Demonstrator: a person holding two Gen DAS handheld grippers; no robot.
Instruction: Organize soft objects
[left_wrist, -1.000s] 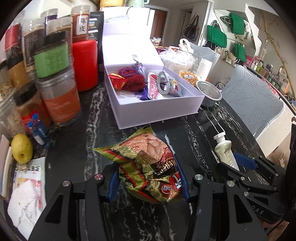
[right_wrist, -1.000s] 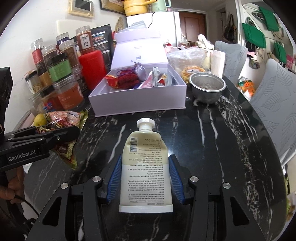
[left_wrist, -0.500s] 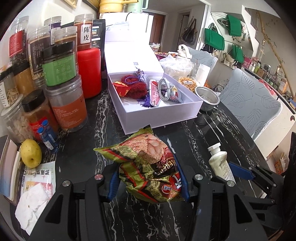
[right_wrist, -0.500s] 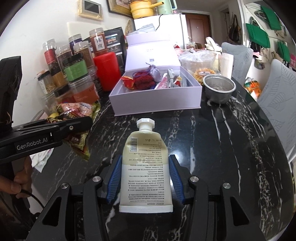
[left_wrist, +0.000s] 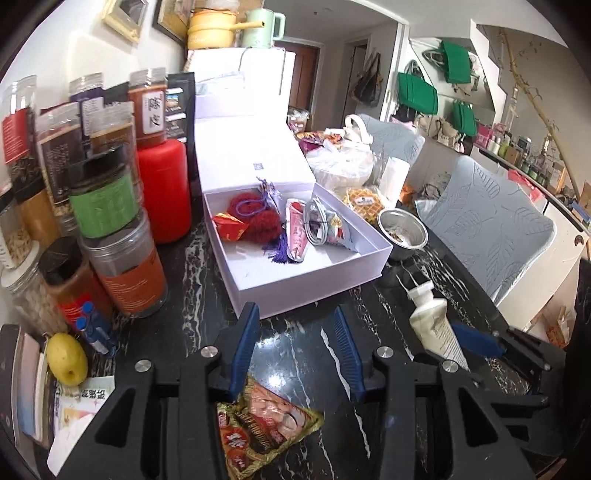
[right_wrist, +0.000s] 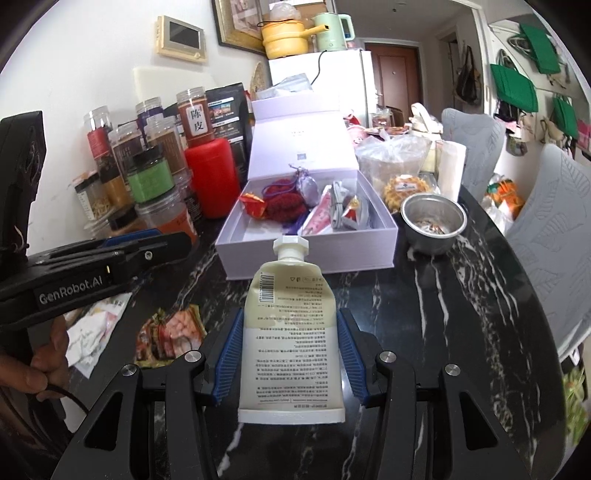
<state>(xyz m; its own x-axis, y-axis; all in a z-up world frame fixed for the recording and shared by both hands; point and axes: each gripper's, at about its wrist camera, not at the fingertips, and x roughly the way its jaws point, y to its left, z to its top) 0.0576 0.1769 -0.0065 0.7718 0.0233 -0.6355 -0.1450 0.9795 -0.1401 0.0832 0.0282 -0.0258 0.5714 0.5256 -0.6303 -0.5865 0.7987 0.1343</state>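
My left gripper is open and empty, raised above the black marble table. The snack bag lies flat on the table below and behind its fingers; it also shows in the right wrist view. My right gripper is shut on a cream tube with a white cap pointing at the white box. The tube also shows in the left wrist view. The open white box holds a red knitted item, a purple pouch, sachets and a cable.
Stacked jars and a red canister stand left of the box. A yellow fruit and papers lie at the left edge. A steel bowl and wrapped food sit right of the box. Grey chairs stand beyond the table.
My left gripper has opened and let go of the snack bag, which now lies on the table below it. The right gripper still holds the tube, lifted slightly.
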